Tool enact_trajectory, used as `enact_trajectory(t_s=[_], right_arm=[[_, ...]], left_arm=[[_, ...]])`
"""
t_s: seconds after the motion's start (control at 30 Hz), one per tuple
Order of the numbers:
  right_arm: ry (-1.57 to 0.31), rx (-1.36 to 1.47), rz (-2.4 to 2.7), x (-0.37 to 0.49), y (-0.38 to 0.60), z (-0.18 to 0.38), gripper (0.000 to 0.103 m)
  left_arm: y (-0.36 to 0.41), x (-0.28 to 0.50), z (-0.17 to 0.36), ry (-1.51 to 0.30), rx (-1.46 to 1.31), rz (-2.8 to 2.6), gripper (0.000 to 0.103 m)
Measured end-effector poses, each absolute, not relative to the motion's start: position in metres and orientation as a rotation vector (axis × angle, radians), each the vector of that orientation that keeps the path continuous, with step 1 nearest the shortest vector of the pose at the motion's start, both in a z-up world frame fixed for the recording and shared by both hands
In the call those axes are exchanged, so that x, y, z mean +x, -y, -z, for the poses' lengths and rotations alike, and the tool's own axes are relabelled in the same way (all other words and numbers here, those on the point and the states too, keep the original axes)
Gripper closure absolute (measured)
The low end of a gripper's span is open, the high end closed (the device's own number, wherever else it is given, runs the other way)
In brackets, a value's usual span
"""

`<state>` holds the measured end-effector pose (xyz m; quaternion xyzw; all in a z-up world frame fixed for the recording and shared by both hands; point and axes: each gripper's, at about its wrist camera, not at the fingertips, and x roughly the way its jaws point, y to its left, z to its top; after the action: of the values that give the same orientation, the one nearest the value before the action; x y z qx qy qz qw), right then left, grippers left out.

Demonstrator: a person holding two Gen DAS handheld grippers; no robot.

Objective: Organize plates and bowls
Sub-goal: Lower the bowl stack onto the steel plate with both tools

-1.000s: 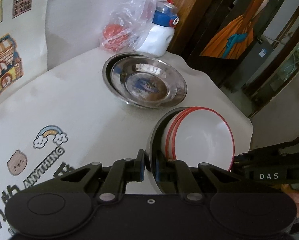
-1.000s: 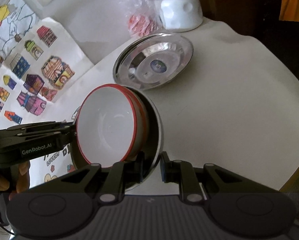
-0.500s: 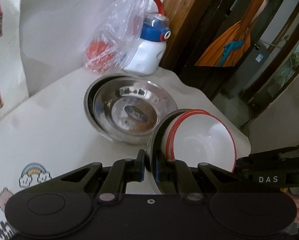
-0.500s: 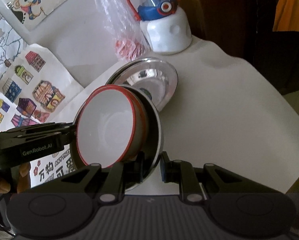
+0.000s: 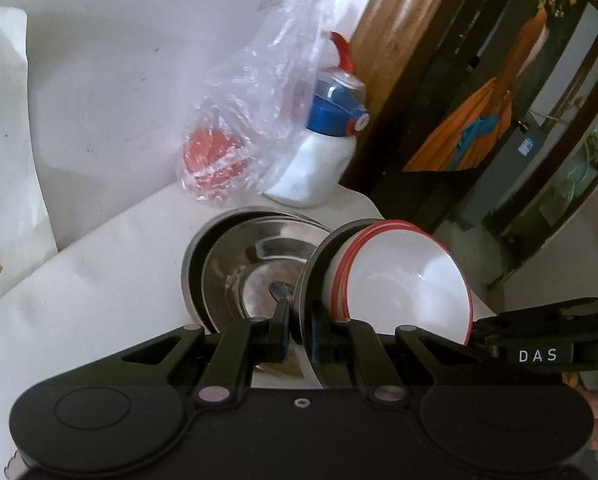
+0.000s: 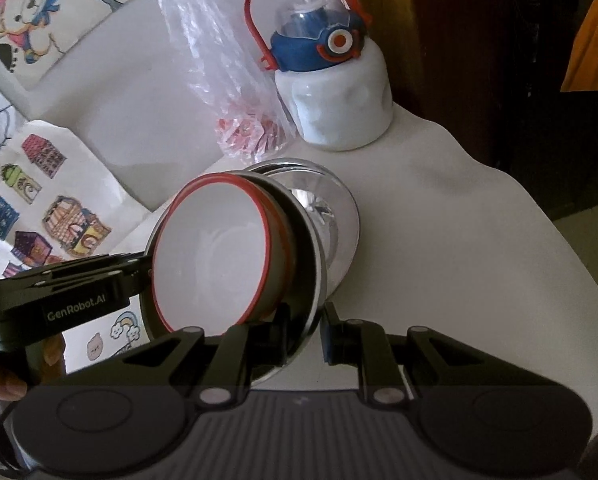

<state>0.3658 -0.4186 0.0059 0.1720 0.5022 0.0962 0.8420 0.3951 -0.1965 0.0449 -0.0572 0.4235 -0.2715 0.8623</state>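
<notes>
White cloth covers the table; wall behind, dark doorway to the right. Steel plates stacked near its far edge, just ahead of and below both grippers. Left gripper and right gripper each pinch the rim of a steel plate carrying red-rimmed white bowls, tilted steeply on edge, overlapping the stack. Both equally near.

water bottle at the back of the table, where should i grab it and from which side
Take the water bottle by its red loop handle, coming from above. The handle arches clear over the blue lid, so fingers fit through it, while the white body is wide and rounded. The plastic bag crowds one side; come in from the other.
</notes>
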Motion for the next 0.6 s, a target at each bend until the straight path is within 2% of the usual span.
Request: enact_trajectory(t_s=[0.6], right_arm=[[-1.050, 0.373, -0.206, 0.402, 0.422, 0.020, 0.085]], left_arm=[[0.199, 0.439, -0.015, -0.902, -0.151, 0.547, 0.095]])
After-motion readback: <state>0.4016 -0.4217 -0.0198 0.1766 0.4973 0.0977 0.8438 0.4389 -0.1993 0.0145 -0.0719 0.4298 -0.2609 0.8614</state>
